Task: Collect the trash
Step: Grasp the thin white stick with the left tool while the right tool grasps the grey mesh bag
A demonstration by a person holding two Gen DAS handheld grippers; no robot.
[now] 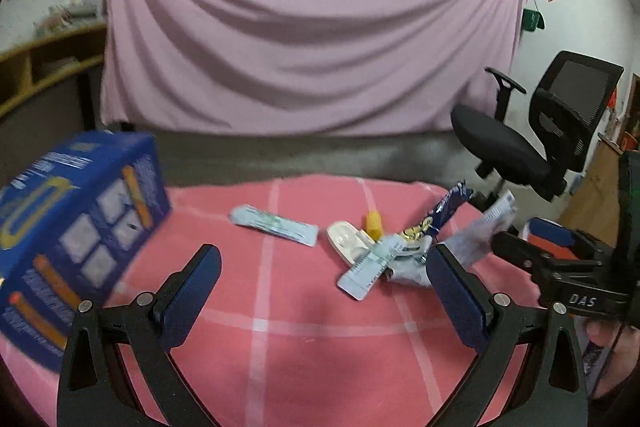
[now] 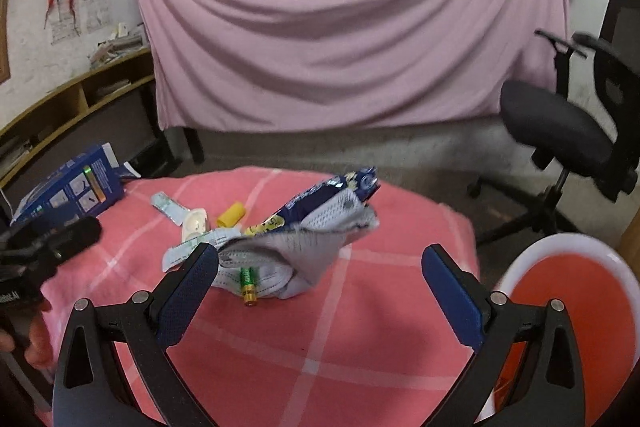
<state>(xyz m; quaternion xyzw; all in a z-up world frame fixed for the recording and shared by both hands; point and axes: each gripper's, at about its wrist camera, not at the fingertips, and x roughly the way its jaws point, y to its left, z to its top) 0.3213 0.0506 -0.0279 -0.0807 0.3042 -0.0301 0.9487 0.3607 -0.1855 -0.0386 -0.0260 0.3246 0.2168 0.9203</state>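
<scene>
Both grippers are wide open and hold nothing. The left gripper (image 1: 324, 291) hangs low in its frame over the pink tabletop (image 1: 280, 347). The right gripper (image 2: 320, 289) does the same. The trash pile (image 2: 288, 243) lies in the middle of the right view, with a battery (image 2: 248, 285) under it. A blue box (image 1: 76, 231) sits at the left. A red bin (image 2: 568, 307) is at the lower right.

White letters "DAS" stand on the black body of my right gripper (image 1: 516, 247); print on the blue cardboard box (image 1: 76, 231) is too blurred.
</scene>
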